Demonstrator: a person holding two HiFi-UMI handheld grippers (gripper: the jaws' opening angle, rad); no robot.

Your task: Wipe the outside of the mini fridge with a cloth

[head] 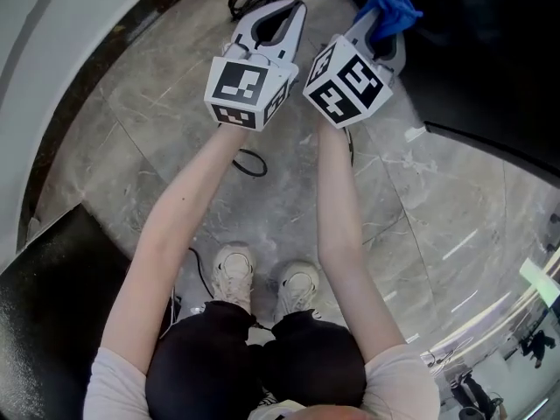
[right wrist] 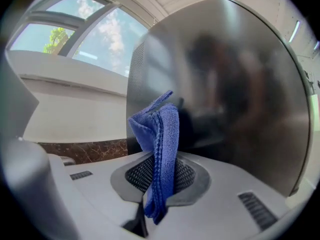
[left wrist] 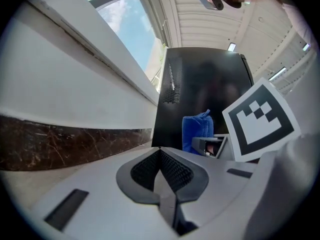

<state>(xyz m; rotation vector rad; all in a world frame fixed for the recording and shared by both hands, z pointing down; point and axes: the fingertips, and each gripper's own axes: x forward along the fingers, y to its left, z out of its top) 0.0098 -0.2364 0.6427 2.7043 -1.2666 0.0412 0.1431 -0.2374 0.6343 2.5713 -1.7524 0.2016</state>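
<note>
Head view: from above the person, facing steeply down onto the grey marble floor [head: 420,234].
Left gripper view: low, tilted up along its own jaws at the glossy black mini fridge [left wrist: 205,84], near.
Right gripper view: very close to that fridge [right wrist: 240,84].
Shared: the crumpled blue microfibre cloth [head: 388,5] [left wrist: 197,129] [right wrist: 160,129] shows in all three.

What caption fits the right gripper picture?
The right tool pinches a blue cloth before the dark mini fridge.
</note>
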